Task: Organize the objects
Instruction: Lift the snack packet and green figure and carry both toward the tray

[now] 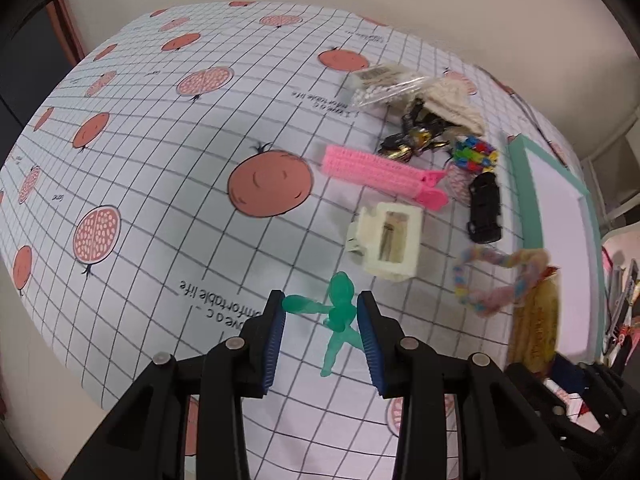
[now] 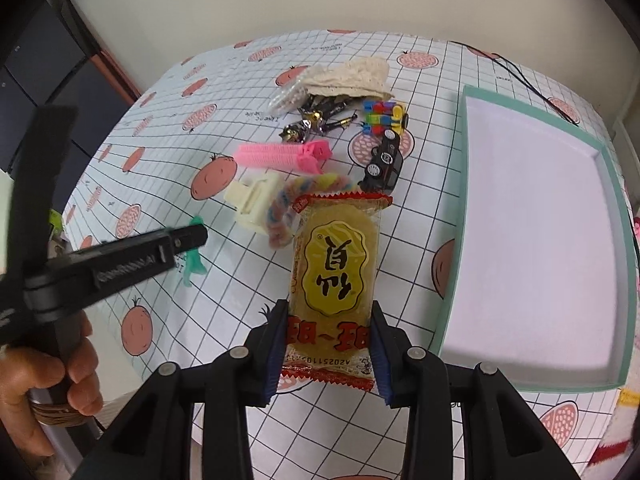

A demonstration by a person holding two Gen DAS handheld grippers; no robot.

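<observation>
I am holding the snack (image 2: pixel 335 272) in my right gripper (image 2: pixel 329 350), the fingers (image 2: pixel 276 346) clenched on the lower end of its wrapper, so most of the packet is sticking out ahead of them. The tray (image 2: pixel 450 264) is lying on the tabletop (image 2: pixel 420 216) at about three o'clock from the packet, just beside it, and its floor is bare. To do this well, I judge I should be carrying the snack sideways, high enough to clear the tray's rim, and lowering it flat before letting go, since the thin wrapper could swing or slip. My left gripper (image 1: pixel 322 330) is pointing down over the figure (image 1: pixel 339 312); its fingers (image 1: pixel 276 330) are standing on either side of the green figure, one arm seeming to touch the left pad, but I cannot tell whether they are gripping it. The remaining clutter, the clip (image 1: pixel 390 240), roller (image 1: pixel 380 170) and car (image 1: pixel 486 208), is lying at twelve to two o'clock from the figure.
</observation>
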